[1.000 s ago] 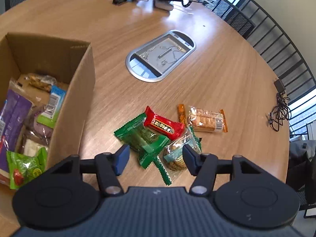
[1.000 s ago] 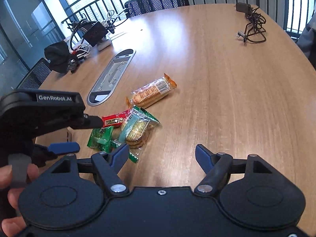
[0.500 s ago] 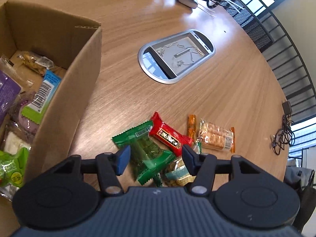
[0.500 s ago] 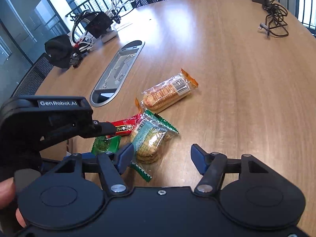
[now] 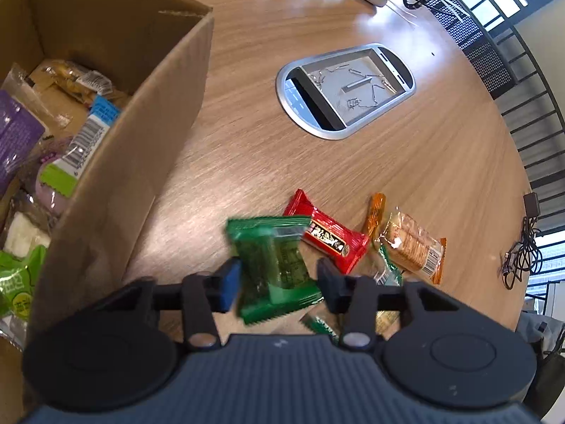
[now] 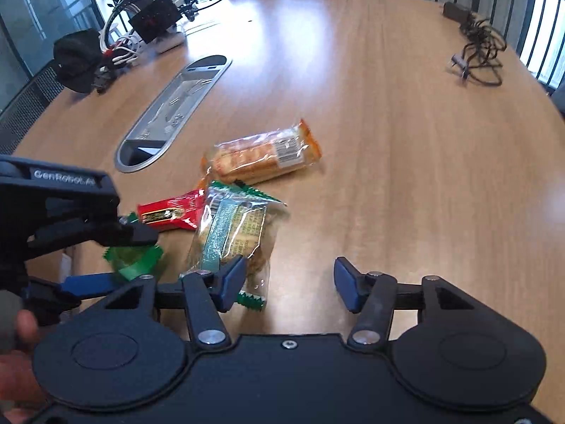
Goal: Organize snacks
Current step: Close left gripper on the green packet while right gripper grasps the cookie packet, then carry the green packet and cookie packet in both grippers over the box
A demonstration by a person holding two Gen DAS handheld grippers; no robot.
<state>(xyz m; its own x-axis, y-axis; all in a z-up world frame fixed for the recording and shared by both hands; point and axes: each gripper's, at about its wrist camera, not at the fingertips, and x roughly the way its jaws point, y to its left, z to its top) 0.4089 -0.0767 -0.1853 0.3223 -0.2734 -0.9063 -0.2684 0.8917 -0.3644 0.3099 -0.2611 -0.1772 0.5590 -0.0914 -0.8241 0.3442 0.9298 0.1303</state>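
My left gripper (image 5: 277, 282) stands around a green snack packet (image 5: 275, 265), fingers close on both sides, and the packet is tilted up off the table. Beside it lie a red bar (image 5: 328, 235), an orange cracker pack (image 5: 411, 243) and a clear biscuit pack with green ends (image 6: 236, 233). In the right wrist view the left gripper (image 6: 116, 251) holds the green packet (image 6: 136, 256). My right gripper (image 6: 287, 281) is open and empty, its left finger over the biscuit pack. The cardboard box (image 5: 141, 134) at left holds several snacks.
A silver cable hatch (image 5: 346, 88) is set in the round wooden table. A power strip with cables (image 6: 152, 17) and a black object (image 6: 76, 58) sit at the far side. A black cable (image 6: 476, 53) lies at the right edge. Chairs and a railing ring the table.
My left gripper has come down onto the snack pile and closed in on the green packet, which now tilts up. My right gripper has moved forward toward the biscuit pack.
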